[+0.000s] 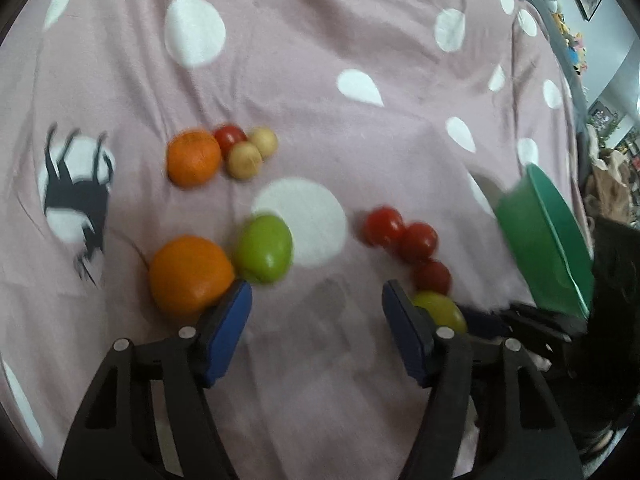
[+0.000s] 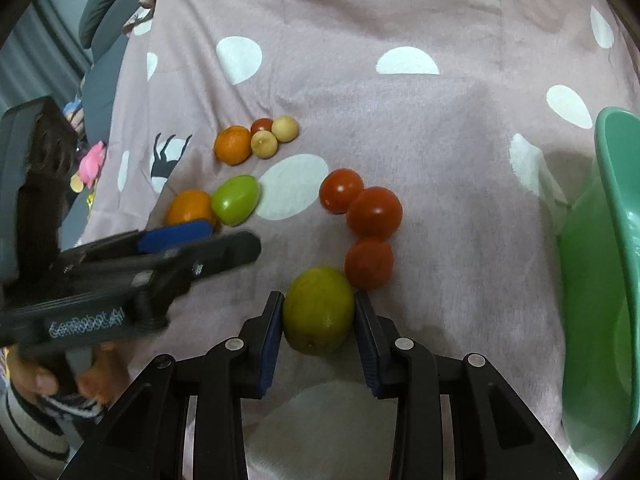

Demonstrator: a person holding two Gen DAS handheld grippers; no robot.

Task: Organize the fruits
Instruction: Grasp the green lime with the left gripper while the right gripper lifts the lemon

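Fruits lie on a pink spotted cloth (image 1: 320,80). My right gripper (image 2: 318,312) is shut on a yellow-green fruit (image 2: 318,310), which also shows in the left wrist view (image 1: 440,310). Three red tomatoes (image 2: 374,212) lie in a row just beyond it. My left gripper (image 1: 316,308) is open and empty, above the cloth, with an orange (image 1: 190,274) and a green fruit (image 1: 264,248) by its left finger. Farther off sit a second orange (image 1: 194,156), a small tomato (image 1: 229,138) and two tan round fruits (image 1: 245,160). A green bowl (image 2: 616,280) stands at the right.
The left gripper's body (image 2: 120,280) and the hand holding it fill the left of the right wrist view. The cloth's edge, grey furniture (image 2: 100,60) and toys (image 2: 92,162) lie far left. Room clutter (image 1: 608,128) lies past the bowl (image 1: 548,240).
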